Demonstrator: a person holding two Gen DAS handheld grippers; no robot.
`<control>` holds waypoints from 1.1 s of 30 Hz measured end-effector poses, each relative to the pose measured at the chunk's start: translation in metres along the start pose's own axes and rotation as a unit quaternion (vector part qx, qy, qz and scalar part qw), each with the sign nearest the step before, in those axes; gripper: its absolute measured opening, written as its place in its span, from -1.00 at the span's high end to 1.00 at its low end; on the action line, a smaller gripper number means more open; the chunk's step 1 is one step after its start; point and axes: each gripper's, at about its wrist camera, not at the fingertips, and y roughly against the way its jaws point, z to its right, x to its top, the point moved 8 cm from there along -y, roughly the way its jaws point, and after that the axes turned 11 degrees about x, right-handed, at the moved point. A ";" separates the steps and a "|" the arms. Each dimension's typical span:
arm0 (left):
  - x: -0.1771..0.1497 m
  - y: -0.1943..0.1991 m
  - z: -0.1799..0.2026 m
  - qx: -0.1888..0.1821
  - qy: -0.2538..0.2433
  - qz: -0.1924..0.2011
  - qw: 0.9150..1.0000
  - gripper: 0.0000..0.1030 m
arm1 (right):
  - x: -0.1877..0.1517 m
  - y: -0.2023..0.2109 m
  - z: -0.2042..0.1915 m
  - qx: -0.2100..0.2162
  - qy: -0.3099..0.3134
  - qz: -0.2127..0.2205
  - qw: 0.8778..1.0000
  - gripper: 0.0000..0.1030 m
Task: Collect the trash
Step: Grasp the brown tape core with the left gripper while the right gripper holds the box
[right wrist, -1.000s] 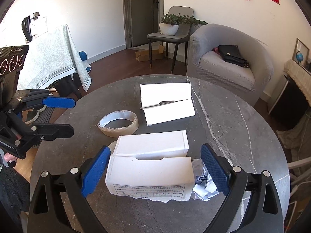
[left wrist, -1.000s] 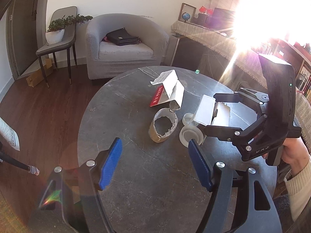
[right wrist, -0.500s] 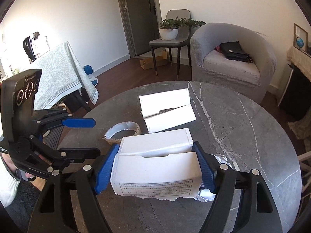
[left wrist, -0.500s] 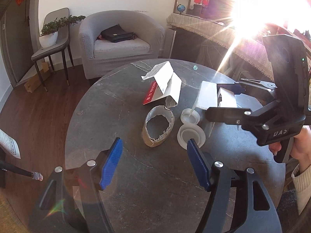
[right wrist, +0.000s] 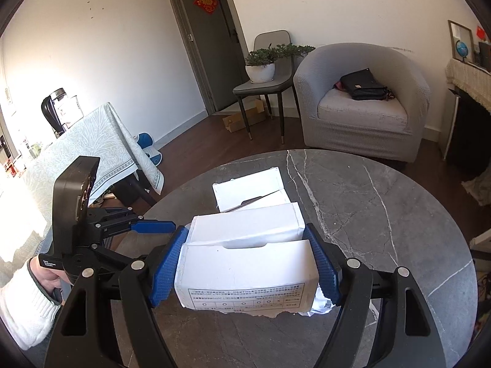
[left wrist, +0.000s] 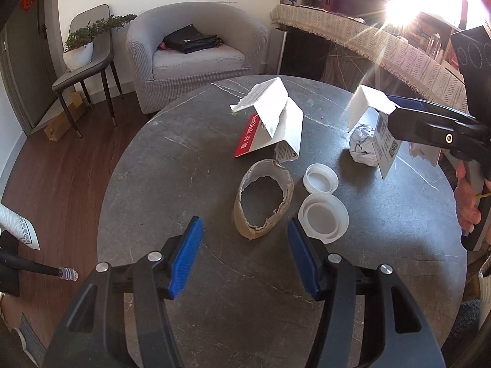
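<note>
My right gripper [right wrist: 245, 257] is shut on a torn white carton [right wrist: 245, 263], held off the round grey marble table [right wrist: 383, 214]; from the left wrist view the carton [left wrist: 368, 104] hangs at the right, over a crumpled paper ball [left wrist: 363, 147]. My left gripper [left wrist: 245, 257] hovers low over the table with its jaws closing. The near end of a torn cardboard ring [left wrist: 264, 196] lies between its blue tips, untouched. Two white plastic lids [left wrist: 322, 217] sit right of the ring. Behind it stands a folded white carton with a red label [left wrist: 273, 122].
A grey armchair [left wrist: 196, 58] with a black bag stands beyond the table, and a chair with a potted plant [left wrist: 83, 49] to its left. A cloth-covered sideboard [left wrist: 383, 43] runs along the right in strong sun glare. A second cloth-covered table [right wrist: 92, 153] stands at the left.
My right gripper closed on the white carton and lifted it off the table. My left gripper came forward and down to the cardboard ring, its jaws narrowing.
</note>
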 end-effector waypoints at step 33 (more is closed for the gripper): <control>0.003 0.016 0.014 0.000 0.022 0.000 1.000 0.20 | -0.009 0.003 -0.021 -0.015 -0.009 -0.018 1.000 -0.49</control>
